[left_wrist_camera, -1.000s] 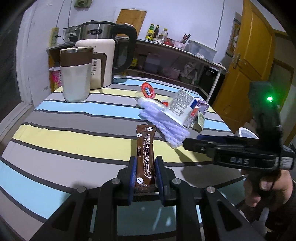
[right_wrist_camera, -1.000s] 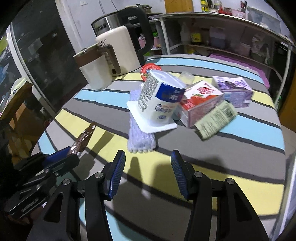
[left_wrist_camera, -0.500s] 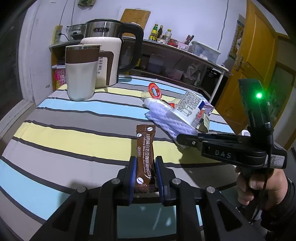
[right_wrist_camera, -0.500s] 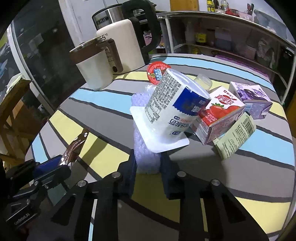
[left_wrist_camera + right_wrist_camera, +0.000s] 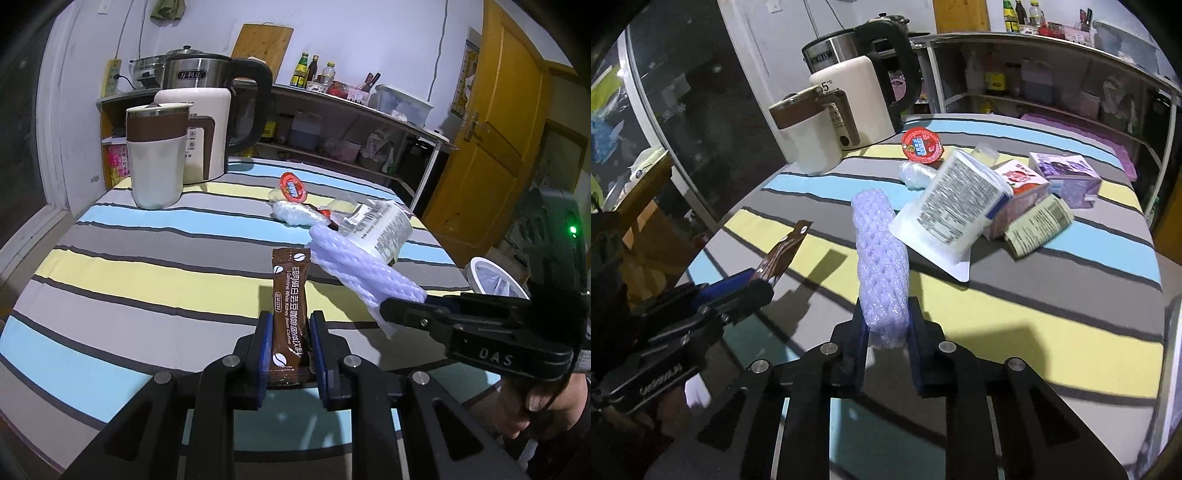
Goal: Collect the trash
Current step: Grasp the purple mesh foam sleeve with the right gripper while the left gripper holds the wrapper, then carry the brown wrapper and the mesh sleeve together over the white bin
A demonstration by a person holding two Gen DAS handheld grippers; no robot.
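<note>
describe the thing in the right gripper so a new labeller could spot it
On the striped table, the litter pile sits mid-table around a tipped white tub. Just in front of it, the right gripper is shut on a foam net sleeve. It is the only pale lilac, soft, lattice-textured tube there.

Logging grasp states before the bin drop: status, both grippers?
Left gripper shut on coffee sachet. Right gripper shut on foam sleeve. Yogurt cup close beside sleeve; contact unclear.
</note>
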